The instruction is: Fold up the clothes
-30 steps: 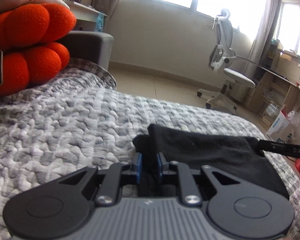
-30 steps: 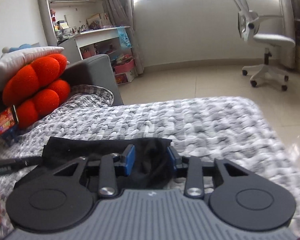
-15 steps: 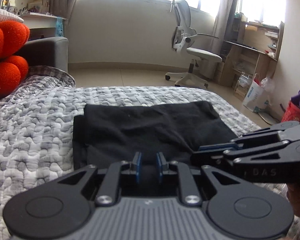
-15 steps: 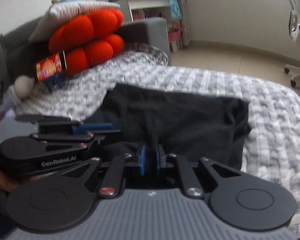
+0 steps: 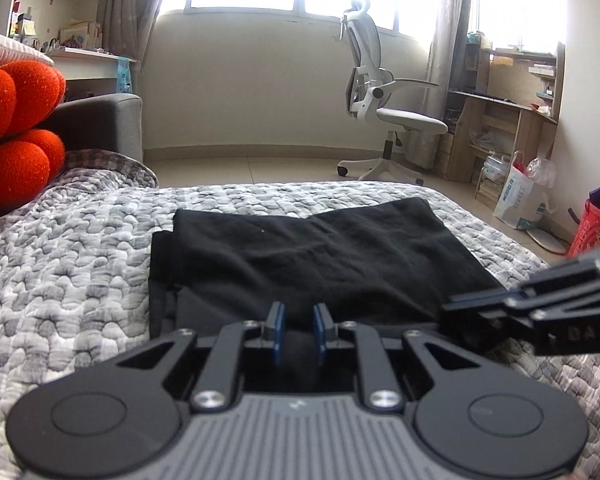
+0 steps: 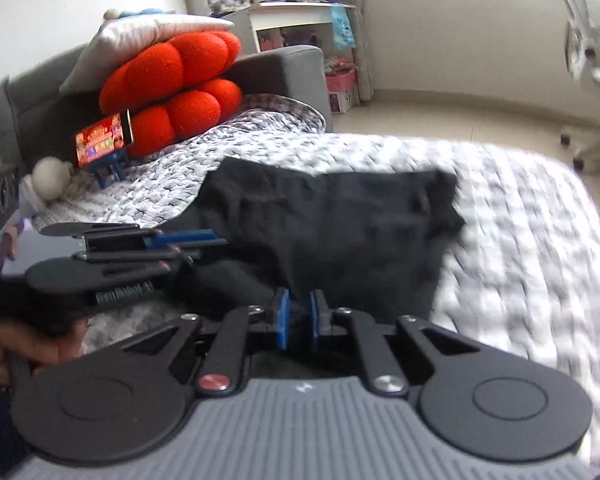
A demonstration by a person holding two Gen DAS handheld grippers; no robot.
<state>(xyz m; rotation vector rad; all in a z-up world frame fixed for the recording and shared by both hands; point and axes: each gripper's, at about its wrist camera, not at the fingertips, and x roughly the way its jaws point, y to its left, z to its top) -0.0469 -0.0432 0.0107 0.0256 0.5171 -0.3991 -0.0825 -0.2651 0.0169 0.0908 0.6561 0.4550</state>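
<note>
A black garment (image 5: 312, 256) lies folded into a rough rectangle on the grey quilted bed (image 5: 68, 280). At its near edge my left gripper (image 5: 298, 322) is shut, with black cloth between its blue pads. The right gripper (image 5: 456, 312) comes in from the right at the same near edge. In the right wrist view the garment (image 6: 340, 220) spreads ahead, and my right gripper (image 6: 298, 316) is shut on a pinch of its near edge. There the left gripper (image 6: 196, 240) lies to the left, held by a hand (image 6: 28, 344).
Orange round cushions (image 5: 12, 128) and a grey sofa arm (image 5: 100, 120) stand at the left. A phone on a blue stand (image 6: 104, 140) leans by the cushions. A white office chair (image 5: 384, 108), a desk and bags (image 5: 520, 196) sit on the floor beyond the bed.
Both grippers carried the garment's edge over and back toward me, folding it. The right gripper closed on the cloth. The two grippers now sit close together at the near edge.
</note>
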